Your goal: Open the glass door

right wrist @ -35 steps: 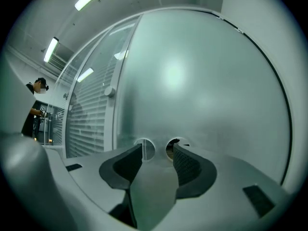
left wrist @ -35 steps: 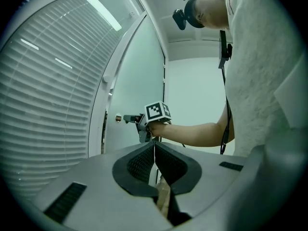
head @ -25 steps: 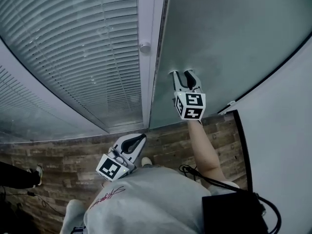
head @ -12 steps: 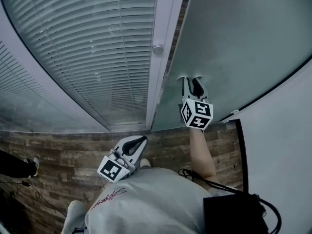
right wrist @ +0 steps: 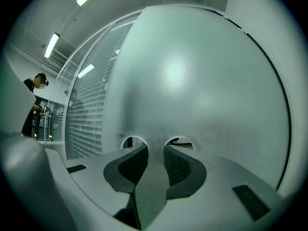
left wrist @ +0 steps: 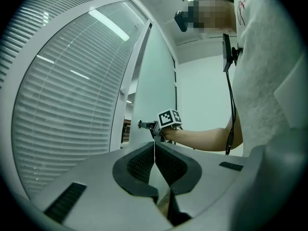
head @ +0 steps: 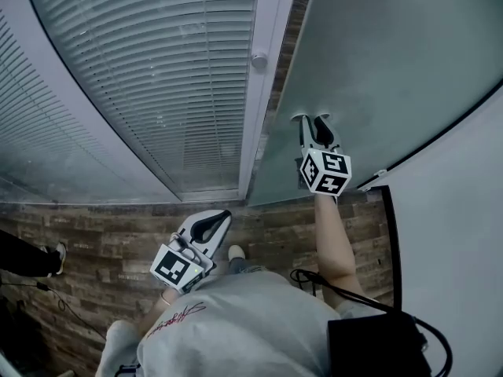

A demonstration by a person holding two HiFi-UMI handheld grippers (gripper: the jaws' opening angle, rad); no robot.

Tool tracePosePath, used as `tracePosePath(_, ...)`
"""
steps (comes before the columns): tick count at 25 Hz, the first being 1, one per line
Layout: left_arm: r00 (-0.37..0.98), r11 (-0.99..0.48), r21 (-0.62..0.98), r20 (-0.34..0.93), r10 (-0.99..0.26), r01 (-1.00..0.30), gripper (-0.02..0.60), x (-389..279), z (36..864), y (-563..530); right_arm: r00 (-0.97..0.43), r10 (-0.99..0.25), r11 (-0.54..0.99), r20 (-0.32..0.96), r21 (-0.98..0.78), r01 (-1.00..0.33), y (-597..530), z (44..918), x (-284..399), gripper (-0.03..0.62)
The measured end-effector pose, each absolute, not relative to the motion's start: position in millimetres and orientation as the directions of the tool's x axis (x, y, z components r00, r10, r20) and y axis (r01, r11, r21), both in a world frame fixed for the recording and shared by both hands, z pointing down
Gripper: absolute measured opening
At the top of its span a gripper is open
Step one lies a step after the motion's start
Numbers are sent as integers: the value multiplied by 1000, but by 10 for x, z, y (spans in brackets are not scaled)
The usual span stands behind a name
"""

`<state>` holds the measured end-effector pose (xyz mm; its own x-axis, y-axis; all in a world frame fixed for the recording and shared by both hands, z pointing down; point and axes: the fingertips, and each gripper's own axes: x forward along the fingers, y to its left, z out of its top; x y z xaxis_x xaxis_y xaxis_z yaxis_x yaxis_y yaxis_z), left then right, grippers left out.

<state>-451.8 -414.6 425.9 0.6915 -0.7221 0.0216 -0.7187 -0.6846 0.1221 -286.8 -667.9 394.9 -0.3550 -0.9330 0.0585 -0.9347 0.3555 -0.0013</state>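
Pinches glass door (head: 393, 53) at 1 o'clock with just-narrowed right gripper (head: 312, 118); leaves wider gap (head: 288, 38) beside frame (head: 269, 53) than earlier; holds left gripper (head: 225, 214) closed, empty.

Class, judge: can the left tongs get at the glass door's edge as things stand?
Probably yes: the left tongs hang shut, short of the glass door, with nothing between them and its edge.
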Motion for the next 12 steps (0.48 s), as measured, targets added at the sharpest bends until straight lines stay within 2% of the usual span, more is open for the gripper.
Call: tracePosePath(12,748,-744,125,-13,-663,-657,18,-4253,4135,-3657,-375,-925,376,61,-2,-927,-6352,3970,-2781,112)
